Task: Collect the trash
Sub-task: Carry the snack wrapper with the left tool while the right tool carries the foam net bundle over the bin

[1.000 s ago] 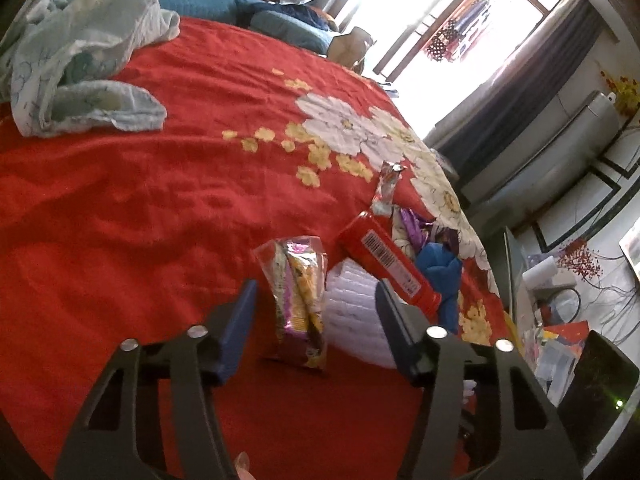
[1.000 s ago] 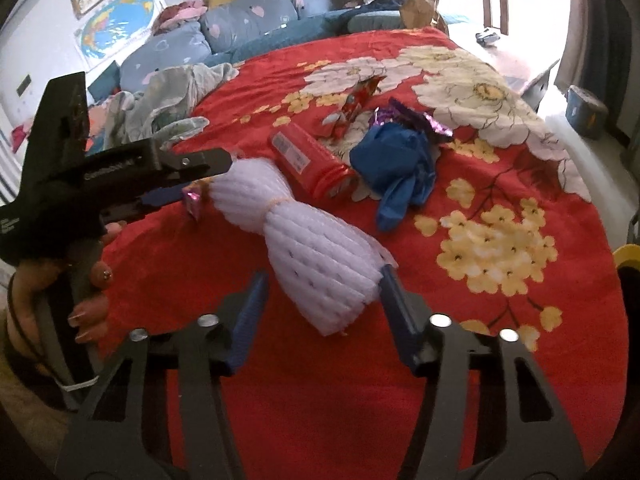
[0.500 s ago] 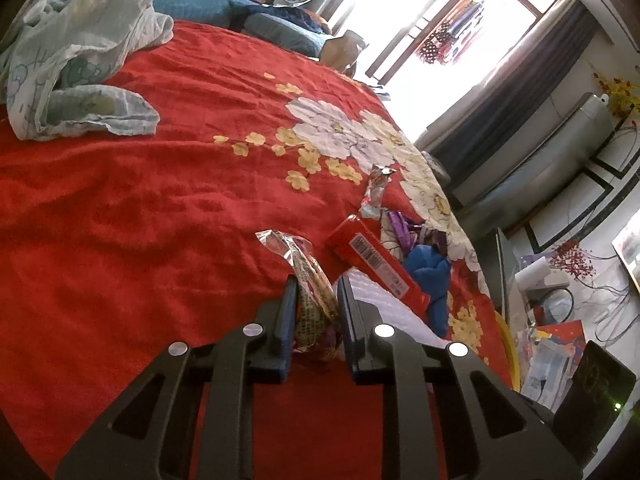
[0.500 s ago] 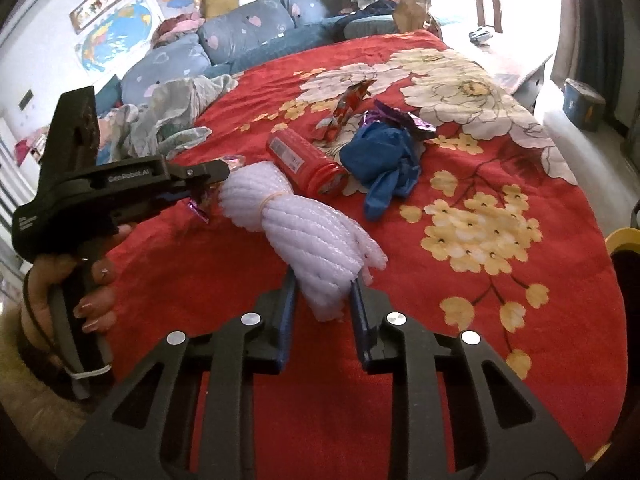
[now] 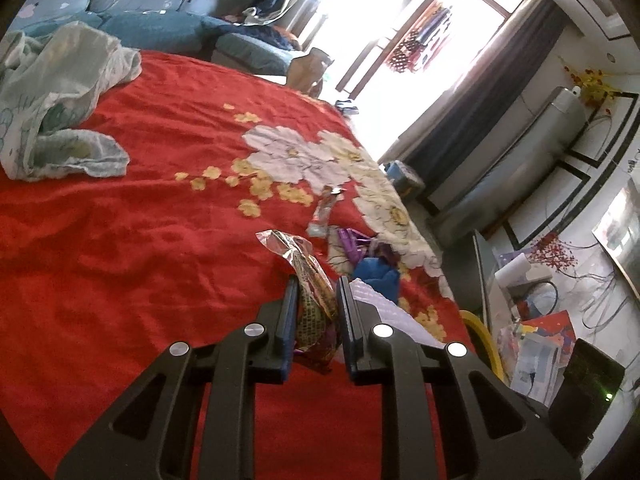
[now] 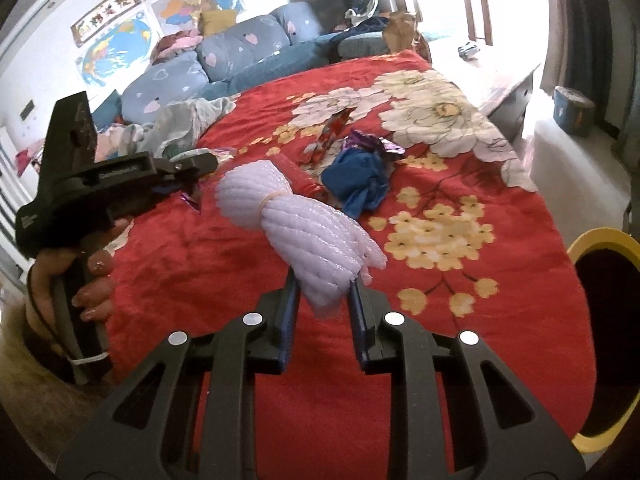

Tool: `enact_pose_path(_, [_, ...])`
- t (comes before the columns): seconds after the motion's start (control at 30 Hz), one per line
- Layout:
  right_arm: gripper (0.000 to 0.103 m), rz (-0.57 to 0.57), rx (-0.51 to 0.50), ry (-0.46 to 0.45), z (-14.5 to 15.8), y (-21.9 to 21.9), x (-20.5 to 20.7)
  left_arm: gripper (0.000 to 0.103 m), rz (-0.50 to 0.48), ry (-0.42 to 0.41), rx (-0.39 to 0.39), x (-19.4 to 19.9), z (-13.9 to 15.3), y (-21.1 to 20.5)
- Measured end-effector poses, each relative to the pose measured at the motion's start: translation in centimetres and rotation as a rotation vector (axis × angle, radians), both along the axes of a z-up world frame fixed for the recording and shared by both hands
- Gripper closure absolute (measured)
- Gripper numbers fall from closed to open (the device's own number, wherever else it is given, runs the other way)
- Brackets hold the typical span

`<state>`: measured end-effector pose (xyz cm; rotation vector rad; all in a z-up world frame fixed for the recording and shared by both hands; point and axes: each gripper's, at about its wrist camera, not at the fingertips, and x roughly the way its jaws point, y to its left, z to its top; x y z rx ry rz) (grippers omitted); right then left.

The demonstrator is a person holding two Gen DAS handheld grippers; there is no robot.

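Observation:
My left gripper (image 5: 317, 292) is shut on a crinkled snack wrapper (image 5: 310, 280) and holds it above the red bedspread (image 5: 140, 240). My right gripper (image 6: 325, 284) is shut on the end of a white foam net sleeve (image 6: 304, 216), lifted off the bed. On the bed lie a blue glove (image 6: 358, 176), a purple wrapper (image 6: 370, 142), a red-silver wrapper (image 6: 334, 128) and a red tube (image 6: 298, 174), partly hidden behind the foam. The left gripper also shows in the right wrist view (image 6: 188, 168).
A yellow-rimmed bin (image 6: 604, 316) stands off the bed's right edge. A pale crumpled cloth (image 5: 60, 100) lies at the far left of the bed. Blue cushions (image 6: 240, 48) line the head. Clutter (image 5: 536, 320) covers the floor beside the bed.
Both grippers closed from open, the left on the snack wrapper and the right on the foam sleeve. Both have lifted their items off the bed.

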<state>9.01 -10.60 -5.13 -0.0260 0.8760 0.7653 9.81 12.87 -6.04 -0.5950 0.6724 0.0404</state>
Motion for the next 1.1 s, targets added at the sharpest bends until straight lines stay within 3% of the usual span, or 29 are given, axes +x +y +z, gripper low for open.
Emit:
enact_pose_path(0.4, [0.086,-0.078,0.006,-0.018,0.6,-3.7,0.7,0.085,-0.083,-0.049,0.042,-0.2,1.9,-3.3])
enact_pose_path(1.1, [0.086,-0.202,0.043,-0.053,2.2,-8.8,1.9,0.085,-0.206,-0.066,0.109,-0.4,2.8,-8.6])
